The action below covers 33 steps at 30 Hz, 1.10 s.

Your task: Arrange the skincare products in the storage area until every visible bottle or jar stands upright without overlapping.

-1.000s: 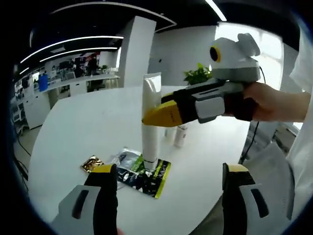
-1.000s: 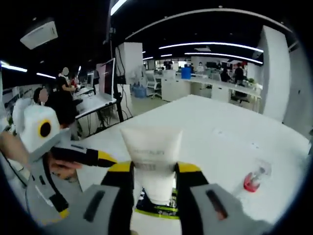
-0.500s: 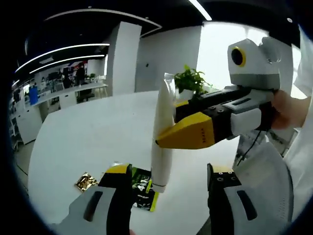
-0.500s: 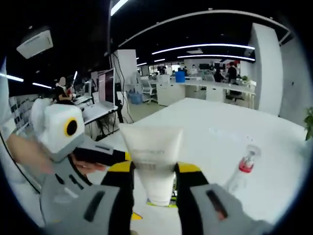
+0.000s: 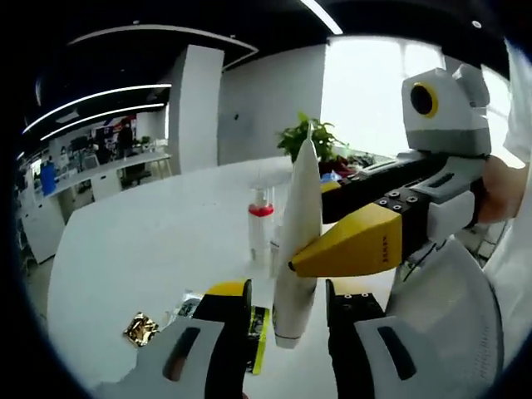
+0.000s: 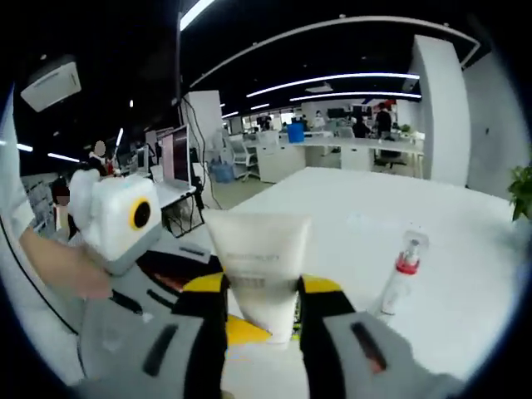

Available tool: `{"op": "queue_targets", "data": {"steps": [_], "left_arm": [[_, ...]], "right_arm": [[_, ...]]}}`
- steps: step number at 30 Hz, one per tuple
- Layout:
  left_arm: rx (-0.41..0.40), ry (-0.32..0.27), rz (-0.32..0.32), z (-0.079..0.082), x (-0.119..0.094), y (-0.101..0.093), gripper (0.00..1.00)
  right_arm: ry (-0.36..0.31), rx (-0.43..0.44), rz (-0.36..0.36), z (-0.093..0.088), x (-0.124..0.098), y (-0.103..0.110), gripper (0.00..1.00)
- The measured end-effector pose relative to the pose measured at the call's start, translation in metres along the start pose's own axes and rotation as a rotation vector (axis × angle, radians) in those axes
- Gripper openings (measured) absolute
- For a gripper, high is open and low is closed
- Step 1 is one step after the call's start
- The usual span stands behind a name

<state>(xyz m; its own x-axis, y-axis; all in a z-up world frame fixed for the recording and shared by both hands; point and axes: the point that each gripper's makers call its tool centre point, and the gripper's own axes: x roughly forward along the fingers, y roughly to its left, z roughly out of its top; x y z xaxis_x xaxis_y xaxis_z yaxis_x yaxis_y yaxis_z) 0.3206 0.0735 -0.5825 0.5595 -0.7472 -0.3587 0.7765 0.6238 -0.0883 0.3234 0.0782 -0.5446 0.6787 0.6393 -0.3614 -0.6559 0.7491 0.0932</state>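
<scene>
Right gripper view showed the right gripper (image 6: 259, 291) clamping the white tube (image 6: 258, 266); left gripper (image 5: 287, 303) fingers apparently flanked the tube, unclosed.

No text can be read with certainty. Faint grey print lines are seen on the white tube (image 6: 259, 266) in the right gripper view, but the letters cannot be resolved. Small dark markings are seen on the yellow jaw of the right tool (image 5: 353, 245) in the left gripper view; these are too blurred to be read.
</scene>
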Motion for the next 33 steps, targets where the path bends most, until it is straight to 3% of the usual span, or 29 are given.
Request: {"op": "queue_targets", "data": {"steps": [5,13,19,24,33], "left_arm": [[0.033,0.010,-0.028,0.003,0.007,-0.006,0.18],[0.065,0.029,-0.063,0.005,0.012,-0.005,0.17],[0.090,0.047,-0.158,0.003,0.024,-0.003,0.16],[0.076,0.058,-0.206,0.001,0.033,0.004,0.15],[0.084,0.030,-0.242,0.006,0.049,0.018,0.15]], "right_arm": [[-0.009,0.014,-0.012,0.001,-0.001,-0.002,0.33],[-0.012,0.002,-0.033,0.002,-0.002,-0.007,0.33],[-0.008,-0.002,-0.049,0.000,-0.002,-0.016,0.33],[-0.046,0.006,-0.039,0.006,-0.008,-0.028,0.29],[-0.026,0.005,-0.037,-0.008,-0.012,-0.037,0.41]]}}
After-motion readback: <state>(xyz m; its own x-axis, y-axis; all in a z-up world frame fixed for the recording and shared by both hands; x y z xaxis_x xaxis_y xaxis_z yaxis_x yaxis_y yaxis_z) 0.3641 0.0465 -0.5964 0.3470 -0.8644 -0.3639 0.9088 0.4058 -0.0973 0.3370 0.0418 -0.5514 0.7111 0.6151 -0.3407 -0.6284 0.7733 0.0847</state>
